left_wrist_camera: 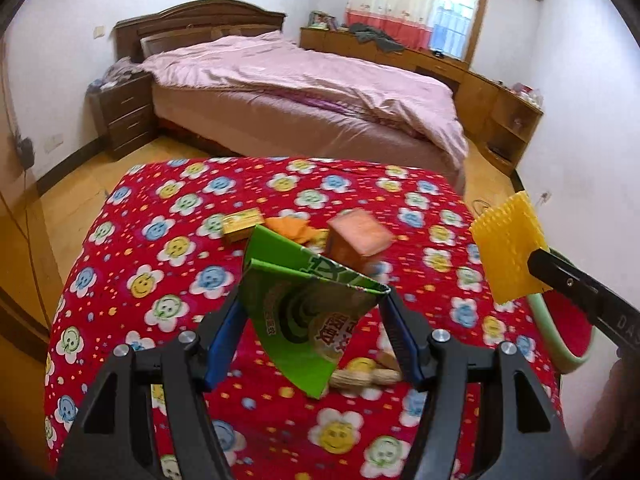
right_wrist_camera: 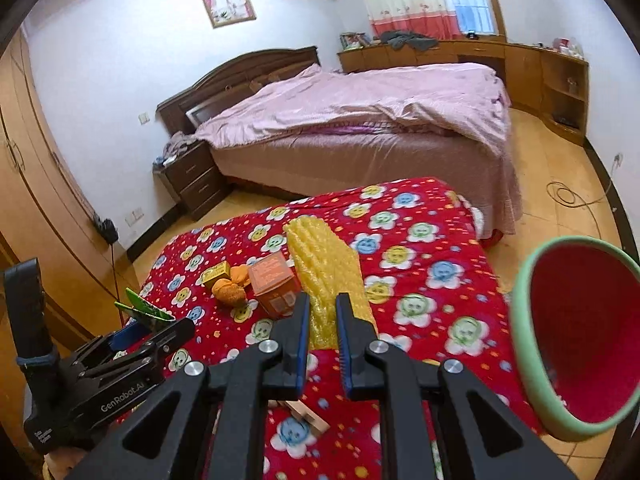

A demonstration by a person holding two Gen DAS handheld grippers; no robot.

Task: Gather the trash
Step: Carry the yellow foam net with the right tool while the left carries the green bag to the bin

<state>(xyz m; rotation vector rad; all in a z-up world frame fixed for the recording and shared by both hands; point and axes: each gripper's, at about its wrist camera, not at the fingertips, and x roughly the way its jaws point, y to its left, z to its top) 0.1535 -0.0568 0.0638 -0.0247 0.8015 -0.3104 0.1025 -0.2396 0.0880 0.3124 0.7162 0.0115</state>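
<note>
My left gripper (left_wrist_camera: 314,292) is shut on a folded green carton (left_wrist_camera: 300,312) and holds it above the red flowered table cloth (left_wrist_camera: 160,248); it also shows in the right wrist view (right_wrist_camera: 154,320) at the left. My right gripper (right_wrist_camera: 322,304) is shut on a yellow foam sheet (right_wrist_camera: 328,268), which also shows in the left wrist view (left_wrist_camera: 506,248). On the cloth lie an orange box (right_wrist_camera: 274,282), orange peel (right_wrist_camera: 230,290), a small yellow box (right_wrist_camera: 216,274) and peanuts (left_wrist_camera: 368,376).
A red bin with a green rim (right_wrist_camera: 576,332) stands at the table's right edge. A wooden piece (right_wrist_camera: 308,414) lies on the cloth below my right gripper. A bed (right_wrist_camera: 360,120), a nightstand (right_wrist_camera: 192,180) and a wardrobe (right_wrist_camera: 32,184) stand beyond.
</note>
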